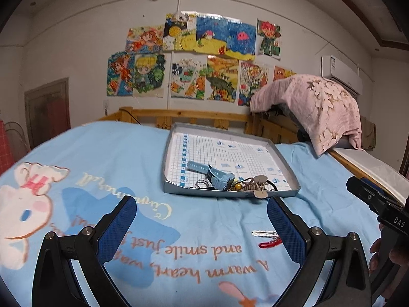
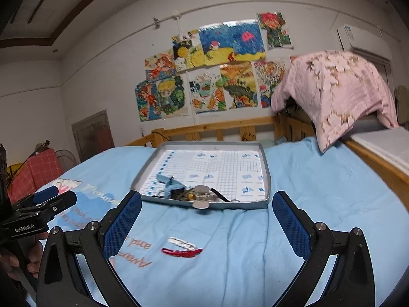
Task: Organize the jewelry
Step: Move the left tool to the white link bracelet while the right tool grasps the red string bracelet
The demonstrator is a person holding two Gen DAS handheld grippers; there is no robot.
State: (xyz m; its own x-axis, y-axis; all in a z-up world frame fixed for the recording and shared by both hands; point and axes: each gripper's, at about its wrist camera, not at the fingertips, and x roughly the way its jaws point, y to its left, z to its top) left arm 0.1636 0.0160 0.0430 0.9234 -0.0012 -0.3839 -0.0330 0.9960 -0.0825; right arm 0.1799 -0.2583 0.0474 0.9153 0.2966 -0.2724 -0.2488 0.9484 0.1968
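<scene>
Both grippers, left gripper [image 1: 202, 212] and right gripper [image 2: 207, 207], spread wide and empty above the blue bedsheet [image 2: 255, 243]. Grey tray [image 1: 281, 153] sits farther off on the bed, jewelry pile [image 1: 230, 183] bunched at its near edge. White hair clip [image 2: 182, 242] and red hair clip [image 2: 182, 252] lie side by side on the sheet, nearer than the tray, between the right gripper's fingers.

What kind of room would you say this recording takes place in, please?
Most likely a child's bedroom: a bed with a cartoon-print blue sheet and wooden rail, colourful drawings taped to the wall, and a pink pillow on the rail.
</scene>
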